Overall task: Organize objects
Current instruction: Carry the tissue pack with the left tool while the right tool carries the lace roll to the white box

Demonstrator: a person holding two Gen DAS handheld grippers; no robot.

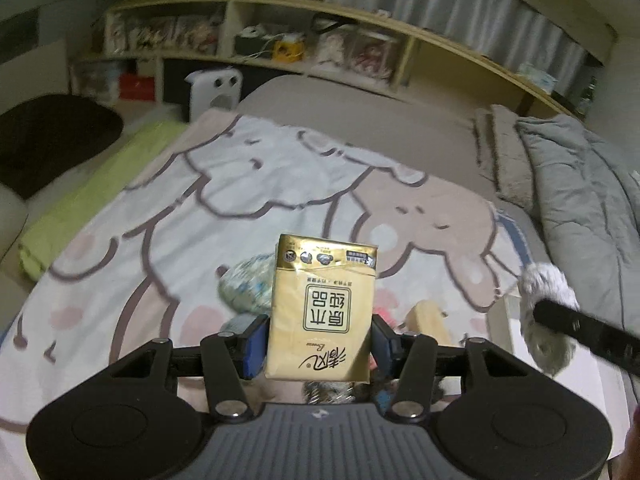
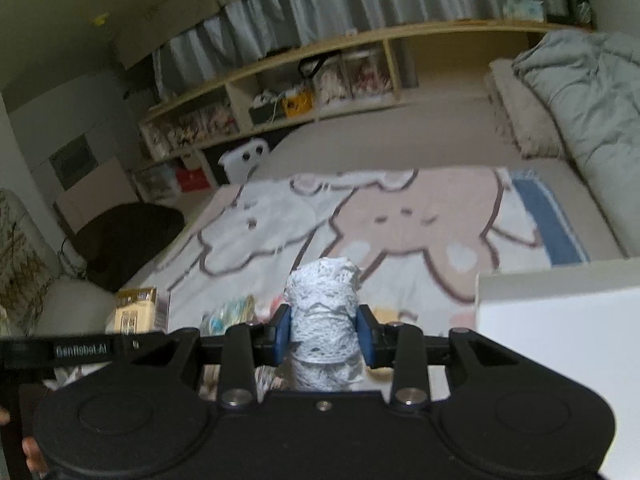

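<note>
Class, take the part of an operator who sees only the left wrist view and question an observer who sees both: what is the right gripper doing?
Operator: I see a pale roll on a black bar at my right edge. Is it held?
Observer: Yes, the right gripper is shut on that lace roll.
Operator: Is my tissue pack visible from there?
Observer: Yes, the tissue pack shows at its left, above the left gripper's black arm.
Operator: What is the white thing at my right?
Observer: A white box, standing on the bed.
</note>
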